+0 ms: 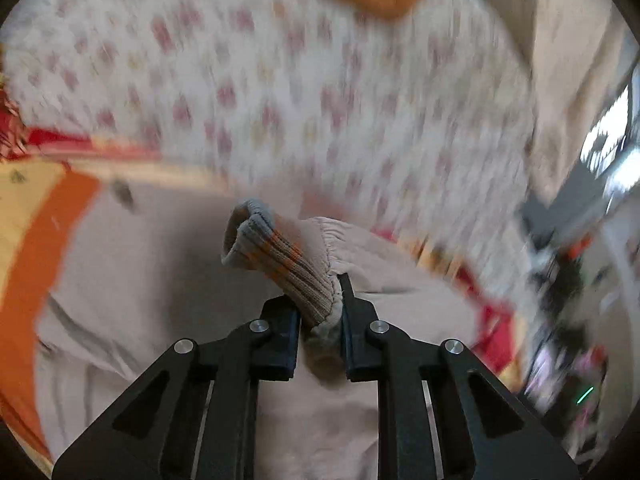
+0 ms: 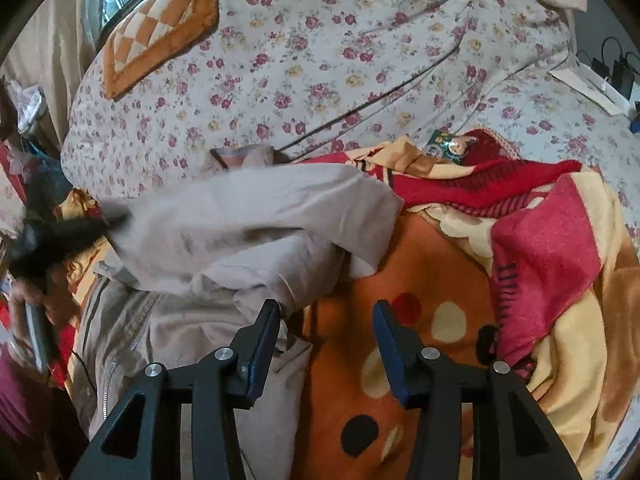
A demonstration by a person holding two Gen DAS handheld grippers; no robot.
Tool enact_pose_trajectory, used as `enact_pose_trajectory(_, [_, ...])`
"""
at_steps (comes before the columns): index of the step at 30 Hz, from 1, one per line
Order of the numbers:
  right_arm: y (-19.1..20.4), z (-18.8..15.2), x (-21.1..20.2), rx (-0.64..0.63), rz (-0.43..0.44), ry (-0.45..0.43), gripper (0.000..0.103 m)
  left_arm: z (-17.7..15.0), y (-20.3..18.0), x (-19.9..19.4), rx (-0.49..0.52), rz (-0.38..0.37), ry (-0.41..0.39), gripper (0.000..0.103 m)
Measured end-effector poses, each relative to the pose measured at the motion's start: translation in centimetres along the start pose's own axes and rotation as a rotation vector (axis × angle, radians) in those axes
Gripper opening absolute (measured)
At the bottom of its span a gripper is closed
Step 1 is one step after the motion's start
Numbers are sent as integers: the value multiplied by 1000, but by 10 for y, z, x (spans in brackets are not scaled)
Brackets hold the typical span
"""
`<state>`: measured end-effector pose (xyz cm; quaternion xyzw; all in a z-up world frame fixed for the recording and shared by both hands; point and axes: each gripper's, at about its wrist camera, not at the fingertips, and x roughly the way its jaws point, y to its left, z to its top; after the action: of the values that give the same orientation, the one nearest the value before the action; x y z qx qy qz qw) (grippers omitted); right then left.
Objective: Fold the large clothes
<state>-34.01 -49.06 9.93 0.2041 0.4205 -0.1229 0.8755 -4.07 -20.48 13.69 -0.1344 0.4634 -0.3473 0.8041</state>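
Note:
A beige zip jacket (image 2: 224, 232) lies on an orange spotted blanket (image 2: 420, 280). My left gripper (image 1: 320, 316) is shut on the jacket's ribbed grey-and-orange sleeve cuff (image 1: 276, 256) and holds it above the jacket body (image 1: 160, 300). The left wrist view is blurred by motion. In the right wrist view the sleeve (image 2: 256, 208) stretches across the jacket toward the left gripper (image 2: 52, 236) at the left edge. My right gripper (image 2: 326, 316) is open and empty, its left finger (image 2: 264, 344) over the jacket's edge, its right finger over the blanket.
A floral quilt (image 2: 340, 60) is piled behind the jacket, with an orange checked cushion (image 2: 160, 20) on it. A red and yellow blanket (image 2: 540, 232) is bunched to the right. Chargers and cables (image 2: 616, 72) lie at the far right.

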Motion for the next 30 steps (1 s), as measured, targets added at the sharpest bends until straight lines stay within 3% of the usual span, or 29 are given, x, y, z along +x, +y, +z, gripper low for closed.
enact_pose_trajectory(2, [5,0,1,-12,11,2,55,19,8,-20,-51,40,-69,15])
enact_pose_trajectory(4, [14,1,7,-30,18,10,64,29,13,-28,-45,87,-76,15])
enact_pose_trajectory(8, [43,6,24,-86,41,30,64,30,20,-33,-69,72,-53,15])
enact_pose_trajectory(11, [62,12,49,-134,7,40,64,30,11,-35,-72,52,-54,15])
enact_pose_trajectory(12, [66,15,59,-152,-27,40,59,30,10,-36,-79,36,-51,15])
enact_pose_trajectory(13, [69,16,66,-179,-71,37,26,30,8,-38,-92,4,-44,15])
enact_pose_trajectory(14, [67,18,67,-190,-102,33,10,31,6,-40,-105,-44,-31,15])
enact_pose_trajectory(15, [58,22,63,-156,-129,4,6,32,2,-42,-112,-80,-23,15])
enact_pose_trajectory(18, [26,30,34,-44,-136,-67,4,39,-21,-52,-87,-146,-28,15])
enact_pose_trajectory(21, [2,36,22,53,-107,-68,4,47,-56,-58,-46,-209,-31,15])
enact_pose_trajectory(30, [8,21,14,45,-89,-63,4,64,-145,-102,145,-325,-97,15])
